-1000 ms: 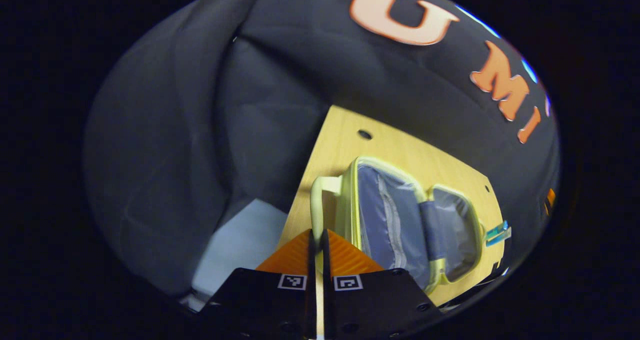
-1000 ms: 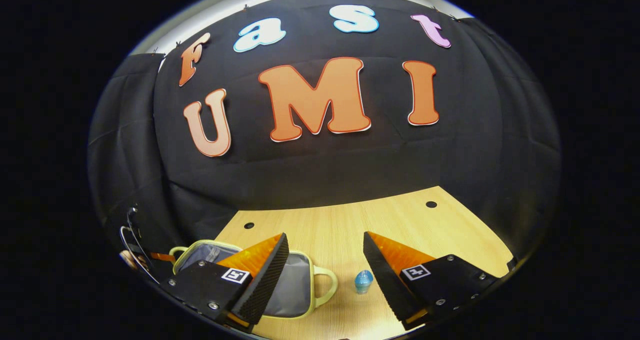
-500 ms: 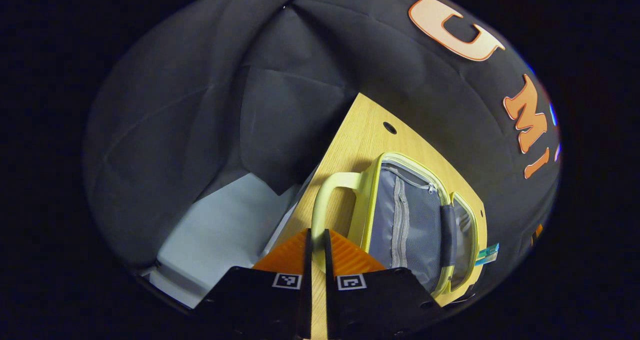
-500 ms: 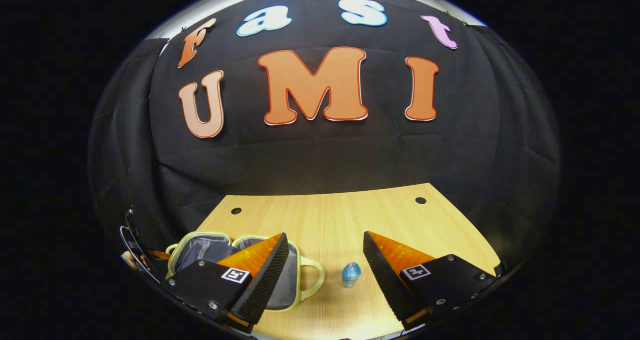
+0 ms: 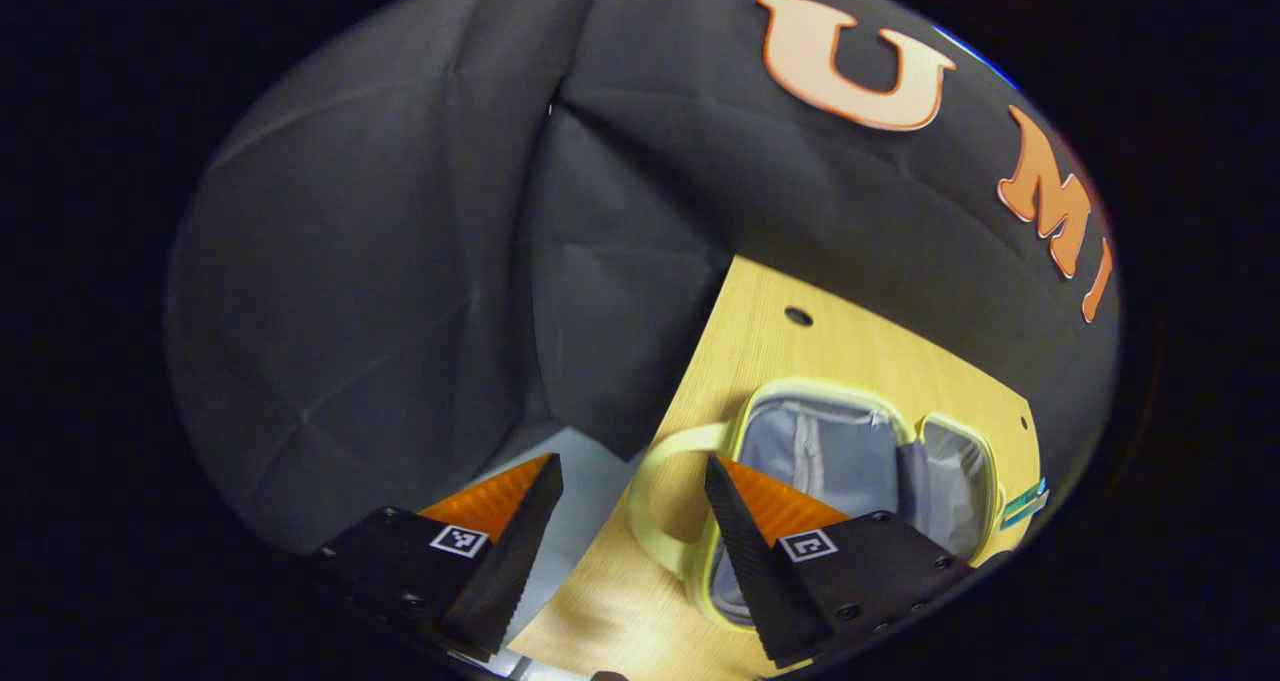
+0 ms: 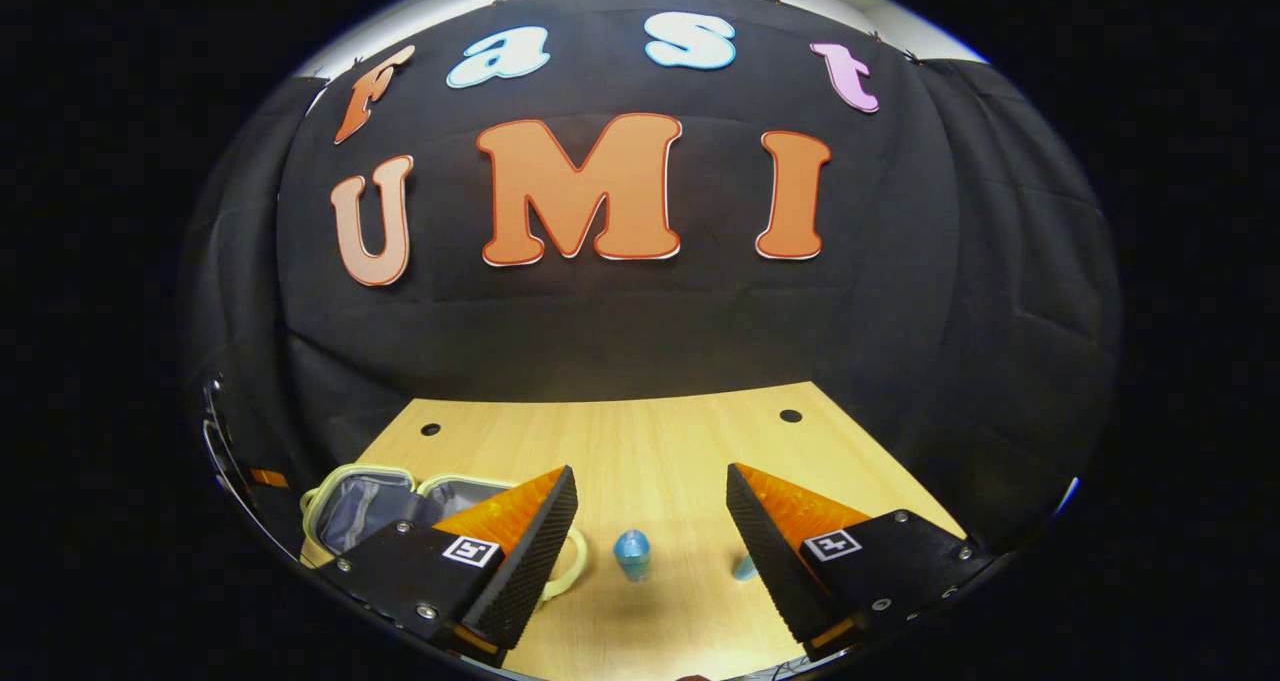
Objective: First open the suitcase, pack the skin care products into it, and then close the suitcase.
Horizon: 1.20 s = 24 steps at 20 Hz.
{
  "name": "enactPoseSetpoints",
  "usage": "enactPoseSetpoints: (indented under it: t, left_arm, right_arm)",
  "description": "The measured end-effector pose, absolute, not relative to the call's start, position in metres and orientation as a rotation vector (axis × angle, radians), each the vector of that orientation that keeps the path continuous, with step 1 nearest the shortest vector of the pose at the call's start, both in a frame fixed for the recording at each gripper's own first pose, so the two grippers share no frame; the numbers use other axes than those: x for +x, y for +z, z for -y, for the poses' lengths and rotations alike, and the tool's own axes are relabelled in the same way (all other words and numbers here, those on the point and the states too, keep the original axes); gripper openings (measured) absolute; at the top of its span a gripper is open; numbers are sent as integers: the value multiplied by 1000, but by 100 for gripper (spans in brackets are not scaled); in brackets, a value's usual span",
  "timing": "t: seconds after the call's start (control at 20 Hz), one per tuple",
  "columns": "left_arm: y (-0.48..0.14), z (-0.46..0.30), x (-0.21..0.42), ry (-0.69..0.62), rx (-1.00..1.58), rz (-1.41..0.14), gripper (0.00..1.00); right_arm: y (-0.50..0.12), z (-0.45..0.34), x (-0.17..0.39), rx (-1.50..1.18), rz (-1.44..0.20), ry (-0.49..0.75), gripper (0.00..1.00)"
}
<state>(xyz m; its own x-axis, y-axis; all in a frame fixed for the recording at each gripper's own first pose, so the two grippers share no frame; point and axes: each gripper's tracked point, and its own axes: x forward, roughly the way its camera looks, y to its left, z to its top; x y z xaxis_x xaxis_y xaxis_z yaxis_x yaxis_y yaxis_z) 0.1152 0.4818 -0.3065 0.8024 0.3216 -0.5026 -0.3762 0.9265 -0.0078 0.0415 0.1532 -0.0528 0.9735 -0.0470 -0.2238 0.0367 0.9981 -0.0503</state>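
Left hand-held gripper (image 5: 632, 506): released, its two fingers spread wide with nothing between them; it hangs over the near corner of the desk, beside the handle of the suitcase.
Right hand-held gripper (image 6: 650, 516): released, fingers wide apart, grasping nothing; it hovers above the desk with the small blue bottle in the gap between its fingers, apart from both.
Suitcase (image 5: 860, 456): a small pale yellow-green case lying open and flat on the desk, both halves showing a grey lining; one half has a zipped pocket. In the right gripper view it lies at the left near edge of the desk (image 6: 370, 506), partly behind the left finger.
Handle (image 5: 655, 496): a pale loop on the case's end, lying on the desk between the left gripper's fingers in that view.
Small blue bottle (image 6: 631, 554): stands upright on the desk, outside the suitcase and near its handle.
Second blue item (image 6: 744, 567): a small piece on the desk just beside the right finger, mostly hidden; I cannot tell what it is.
Desk (image 6: 640, 451): light wood, with small round holes near its far corners.
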Motion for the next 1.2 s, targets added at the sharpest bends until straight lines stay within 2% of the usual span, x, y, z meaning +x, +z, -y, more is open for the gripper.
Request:
enactPoseSetpoints:
  t: [0.15,0.3,0.4,0.55,0.8,0.95,1.2]
  left_arm:
    - [-227,-438,123,393,-7,-346,89]
    - [-158,-356,126,351,30,-189,90]
    - [-130,-286,133,280,54,-111,97]
    - [-121,-173,135,155,119,-78,96]
    - [-140,5,153,-25,175,-27,96]
    - [-209,93,160,-129,164,-118,96]
    - [-306,169,185,-176,176,-210,96]
  right_arm:
    - [-45,-135,48,-55,-194,-39,95]
    - [-49,-116,54,-73,-188,-29,95]
    - [-56,-101,57,-76,-201,-12,95]
    - [-66,-76,61,-77,-214,1,95]
    - [-89,-27,67,-70,-267,9,95]
    - [-103,3,69,-93,-294,-4,95]
    - [-130,41,72,-91,-353,5,95]
